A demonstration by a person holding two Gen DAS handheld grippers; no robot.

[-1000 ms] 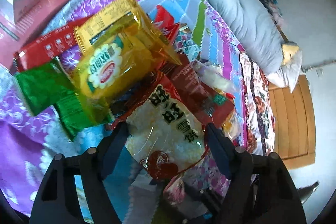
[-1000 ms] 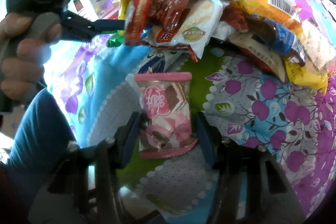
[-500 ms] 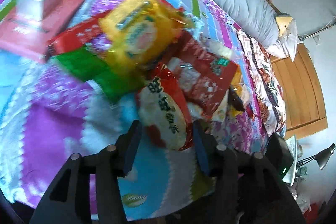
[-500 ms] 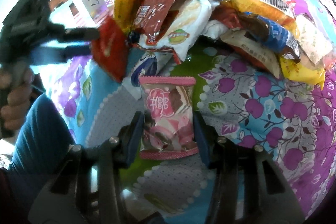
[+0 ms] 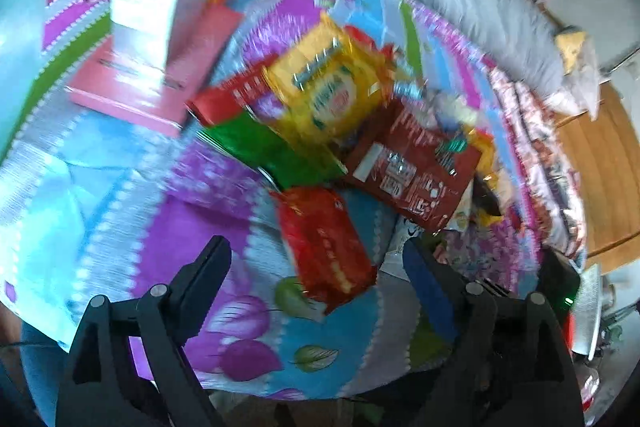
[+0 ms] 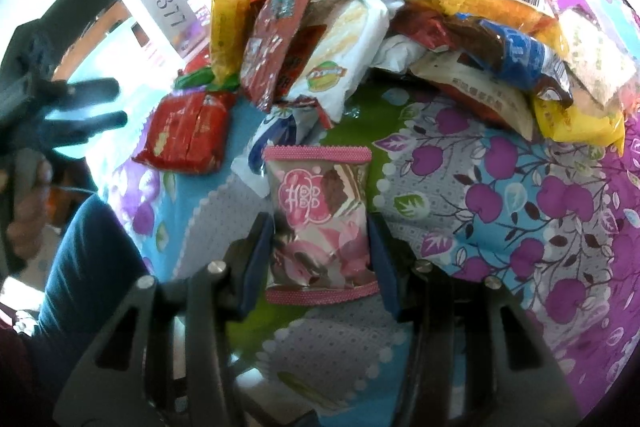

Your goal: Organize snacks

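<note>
Fingers of the right gripper clamp a pink crimped-edge snack packet above the floral quilt. Spread wide and holding nothing, the left gripper hovers near a shiny red foil packet lying on the quilt, near the snack heap's left edge.

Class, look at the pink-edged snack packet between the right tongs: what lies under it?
Under the pink-edged snack packet shows the floral bedspread, green and dotted grey there. The part directly beneath stays covered.

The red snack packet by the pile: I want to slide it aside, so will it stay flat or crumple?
The red snack packet looks crinkly and puffy, so probably light and floppy. On the soft quilt it may snag.
</note>
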